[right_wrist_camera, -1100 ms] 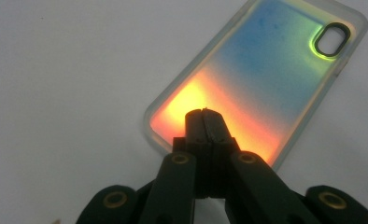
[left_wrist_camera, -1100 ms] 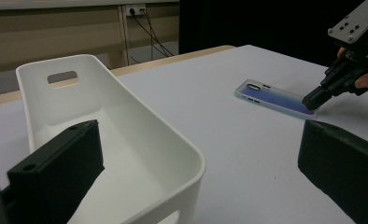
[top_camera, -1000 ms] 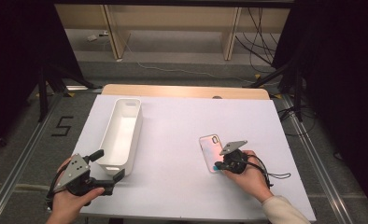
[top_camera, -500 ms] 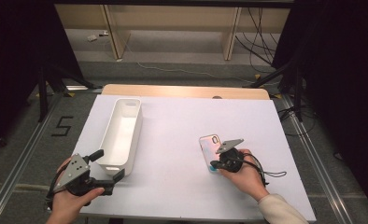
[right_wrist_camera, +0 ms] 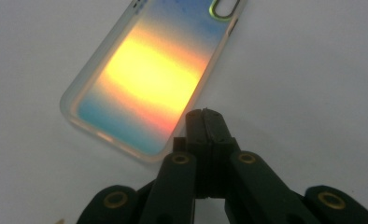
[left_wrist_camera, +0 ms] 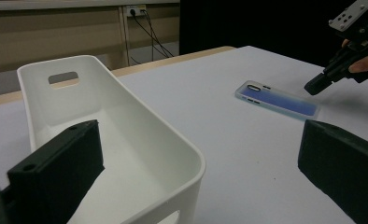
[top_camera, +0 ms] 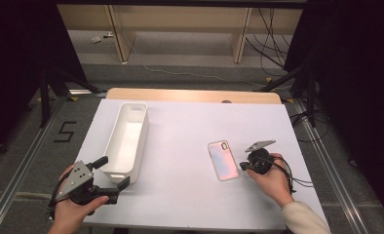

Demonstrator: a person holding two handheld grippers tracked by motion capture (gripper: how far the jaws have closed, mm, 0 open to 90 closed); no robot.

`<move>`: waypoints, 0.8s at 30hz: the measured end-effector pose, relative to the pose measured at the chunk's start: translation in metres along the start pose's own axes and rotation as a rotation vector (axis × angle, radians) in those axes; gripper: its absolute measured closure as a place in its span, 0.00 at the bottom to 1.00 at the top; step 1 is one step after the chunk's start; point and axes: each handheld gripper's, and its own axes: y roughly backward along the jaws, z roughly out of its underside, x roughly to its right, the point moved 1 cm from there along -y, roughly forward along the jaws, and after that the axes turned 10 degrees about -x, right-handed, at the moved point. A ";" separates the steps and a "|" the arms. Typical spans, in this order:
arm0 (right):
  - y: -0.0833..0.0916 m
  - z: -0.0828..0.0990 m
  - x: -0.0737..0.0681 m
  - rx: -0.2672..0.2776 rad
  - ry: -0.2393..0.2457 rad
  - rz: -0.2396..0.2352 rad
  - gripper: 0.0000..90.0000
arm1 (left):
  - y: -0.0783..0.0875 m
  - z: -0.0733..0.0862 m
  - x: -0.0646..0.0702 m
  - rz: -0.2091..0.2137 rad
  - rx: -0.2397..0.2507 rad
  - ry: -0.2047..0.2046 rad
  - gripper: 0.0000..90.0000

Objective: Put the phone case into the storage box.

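Phone case (top_camera: 223,160): iridescent, translucent-edged, lying flat on the white table (top_camera: 190,195), well to the right of the white bin (top_camera: 126,141). Right gripper (top_camera: 243,166): jaws pressed together, holding nothing, tips just beside the case's lower right edge, not gripping it. Left gripper (top_camera: 114,176): jaws spread wide and empty, straddling the near end of the bin, far left of the case.

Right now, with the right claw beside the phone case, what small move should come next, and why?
Probably open the right claw first: its jaws are pressed together with nothing between them, just off the edge of the phone case, which lies flat on the table. Shut, it cannot grip the case for the white bin.
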 end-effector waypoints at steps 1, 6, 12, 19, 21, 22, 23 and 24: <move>0.000 0.001 0.001 -0.028 0.011 -0.012 1.00 | 0.000 0.000 0.000 0.000 0.001 0.001 0.00; -0.004 0.001 -0.003 -0.061 0.023 -0.029 1.00 | 0.000 0.000 0.000 -0.001 0.002 0.002 0.00; -0.005 0.001 -0.010 -0.074 0.029 -0.046 1.00 | 0.000 0.000 0.000 -0.001 0.003 0.001 0.00; -0.006 0.000 -0.013 -0.076 0.043 -0.058 1.00 | 0.000 0.000 0.000 -0.001 0.001 0.001 0.00; -0.006 -0.001 -0.015 -0.078 0.047 -0.062 1.00 | 0.000 0.000 0.000 0.000 0.001 0.002 0.00; -0.007 -0.001 -0.017 -0.078 0.051 -0.064 1.00 | 0.000 0.000 0.000 -0.001 0.001 0.000 0.00; -0.007 -0.001 -0.017 -0.078 0.051 -0.064 1.00 | 0.000 0.000 0.000 -0.001 0.000 0.000 0.00; -0.007 -0.001 -0.017 -0.076 0.058 -0.069 1.00 | 0.000 0.000 0.000 0.000 0.001 0.001 0.00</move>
